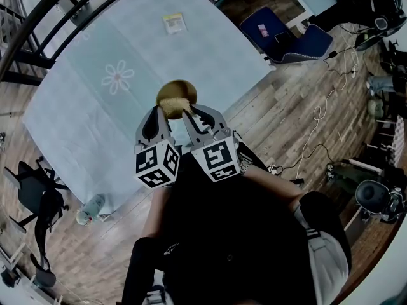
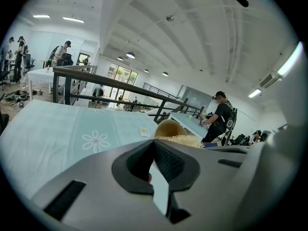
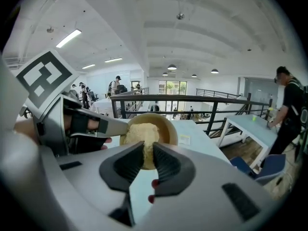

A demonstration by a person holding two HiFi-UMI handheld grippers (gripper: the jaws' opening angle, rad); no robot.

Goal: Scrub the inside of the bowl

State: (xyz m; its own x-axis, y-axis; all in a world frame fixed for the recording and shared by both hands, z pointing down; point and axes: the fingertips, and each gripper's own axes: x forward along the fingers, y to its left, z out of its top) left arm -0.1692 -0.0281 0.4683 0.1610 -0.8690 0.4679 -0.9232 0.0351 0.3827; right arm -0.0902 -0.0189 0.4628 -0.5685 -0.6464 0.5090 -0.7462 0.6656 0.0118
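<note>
Right gripper [image 3: 148, 147] is pinching a yellowish scrub pad [image 3: 142, 131] that's sitting inside the tan bowl [image 3: 169, 131], and left gripper [image 2: 154, 142] is clamping the bowl's rim right beside it.

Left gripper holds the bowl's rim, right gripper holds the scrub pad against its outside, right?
Not the outside: the right gripper view shows the right gripper holding the scrub pad inside the bowl. The left gripper does hold its rim.
</note>
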